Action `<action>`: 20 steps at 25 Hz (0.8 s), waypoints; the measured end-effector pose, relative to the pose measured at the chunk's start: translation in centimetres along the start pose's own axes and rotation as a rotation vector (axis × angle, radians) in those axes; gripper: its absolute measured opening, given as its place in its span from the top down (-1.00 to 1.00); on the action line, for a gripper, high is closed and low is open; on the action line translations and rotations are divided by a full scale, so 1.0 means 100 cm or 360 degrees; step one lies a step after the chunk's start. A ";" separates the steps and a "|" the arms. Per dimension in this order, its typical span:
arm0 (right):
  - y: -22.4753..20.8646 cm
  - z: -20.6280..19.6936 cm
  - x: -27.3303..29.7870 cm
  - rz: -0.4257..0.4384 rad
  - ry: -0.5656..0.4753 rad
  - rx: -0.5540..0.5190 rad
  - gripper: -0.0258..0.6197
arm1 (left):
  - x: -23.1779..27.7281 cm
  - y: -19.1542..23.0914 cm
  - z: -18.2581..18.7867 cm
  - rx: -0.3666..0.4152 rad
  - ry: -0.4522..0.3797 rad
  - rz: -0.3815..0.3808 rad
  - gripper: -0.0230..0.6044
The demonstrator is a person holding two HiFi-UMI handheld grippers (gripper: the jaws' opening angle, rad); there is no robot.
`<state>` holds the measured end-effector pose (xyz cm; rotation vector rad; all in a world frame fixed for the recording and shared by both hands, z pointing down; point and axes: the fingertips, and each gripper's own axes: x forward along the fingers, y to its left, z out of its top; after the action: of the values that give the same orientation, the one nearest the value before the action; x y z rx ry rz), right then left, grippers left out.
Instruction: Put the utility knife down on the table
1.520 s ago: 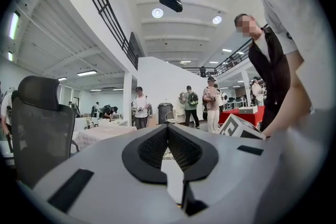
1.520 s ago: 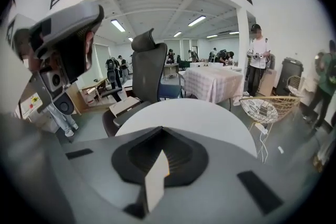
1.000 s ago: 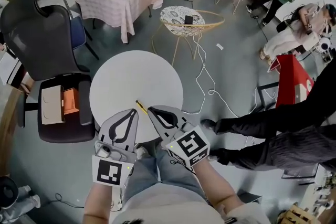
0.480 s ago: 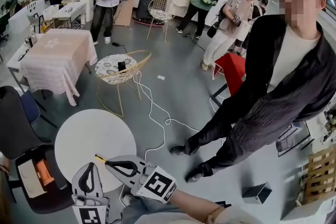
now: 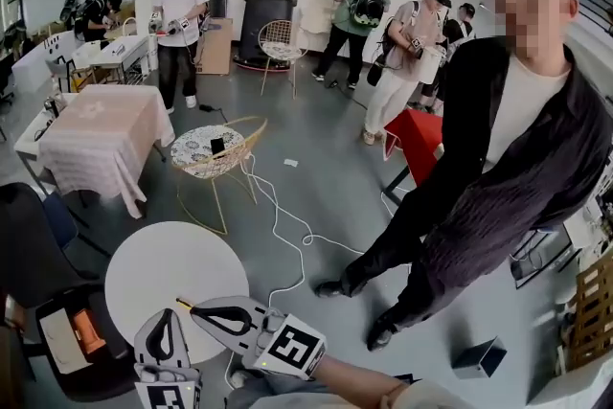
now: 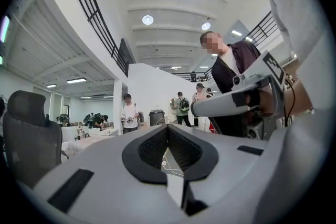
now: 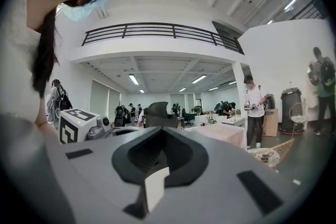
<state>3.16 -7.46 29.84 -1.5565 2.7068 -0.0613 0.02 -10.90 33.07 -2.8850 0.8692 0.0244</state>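
At the bottom of the head view my right gripper (image 5: 198, 307) is shut on the utility knife (image 5: 183, 305), whose thin yellow and black end pokes out past the tips. It hangs over the near edge of the round white table (image 5: 172, 273). My left gripper (image 5: 170, 304) is beside it on the left, shut and holding nothing. In the left gripper view the jaws (image 6: 168, 127) meet, and the right gripper (image 6: 236, 101) crosses the upper right. The right gripper view shows its jaws (image 7: 161, 129) closed; the knife is hidden there.
A person in dark clothes (image 5: 479, 187) stands close on the right. A black office chair (image 5: 48, 302) holding a box sits left of the table. Beyond are a wire stool (image 5: 215, 153), a white floor cable (image 5: 287, 225) and a cloth-covered table (image 5: 91, 134).
The head view has swung up from the table to the room since one second ago. Both grippers now sit lower in the picture. The knife stays in the right gripper.
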 end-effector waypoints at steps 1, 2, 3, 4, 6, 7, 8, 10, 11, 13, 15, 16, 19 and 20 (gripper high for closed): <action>0.003 0.002 0.001 0.0011 -0.0024 0.0001 0.90 | 0.000 -0.001 0.003 0.0011 0.0002 -0.0006 0.90; 0.003 0.004 0.002 0.0013 -0.0039 -0.0001 0.90 | 0.002 -0.001 0.004 0.0025 0.0006 -0.0018 0.90; 0.001 0.006 0.003 0.0009 -0.0046 -0.0005 0.90 | 0.005 -0.001 0.005 0.0037 0.0008 -0.0031 0.90; -0.001 0.006 0.004 0.0005 -0.0047 -0.0006 0.90 | 0.007 -0.001 0.006 0.0046 0.0009 -0.0040 0.90; -0.002 0.007 0.006 0.0016 -0.0038 0.0003 0.90 | 0.008 0.000 0.007 0.0062 0.0025 -0.0042 0.90; -0.002 0.007 0.007 0.0026 -0.0034 0.0006 0.90 | 0.008 0.000 0.007 0.0066 0.0034 -0.0036 0.90; -0.002 0.006 0.007 0.0032 -0.0031 0.0001 0.90 | 0.008 0.000 0.007 0.0064 0.0043 -0.0031 0.90; -0.006 0.005 0.007 0.0034 -0.0028 -0.0035 0.90 | 0.010 -0.001 0.006 0.0055 0.0054 -0.0031 0.90; -0.007 0.005 0.007 0.0039 -0.0026 -0.0050 0.90 | 0.010 -0.001 0.006 0.0058 0.0059 -0.0028 0.90; -0.004 0.005 0.010 0.0064 -0.0025 -0.0054 0.90 | 0.006 0.001 0.007 0.0057 0.0066 -0.0005 0.90; 0.000 0.006 0.014 0.0090 -0.0027 -0.0045 0.90 | 0.001 0.004 0.009 0.0035 0.0071 0.0026 0.90; 0.001 0.006 0.016 0.0097 -0.0028 -0.0042 0.90 | -0.001 0.006 0.010 0.0029 0.0069 0.0037 0.90; 0.001 0.004 0.021 0.0096 -0.0018 -0.0047 0.90 | -0.002 0.011 0.011 0.0030 0.0046 0.0042 0.90; 0.000 0.003 0.022 0.0095 -0.0013 -0.0050 0.90 | -0.002 0.011 0.011 0.0028 0.0046 0.0042 0.90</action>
<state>2.04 -9.34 29.56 -1.4791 2.7589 -0.0111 -0.75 -11.54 31.86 -2.8645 0.9079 -0.0220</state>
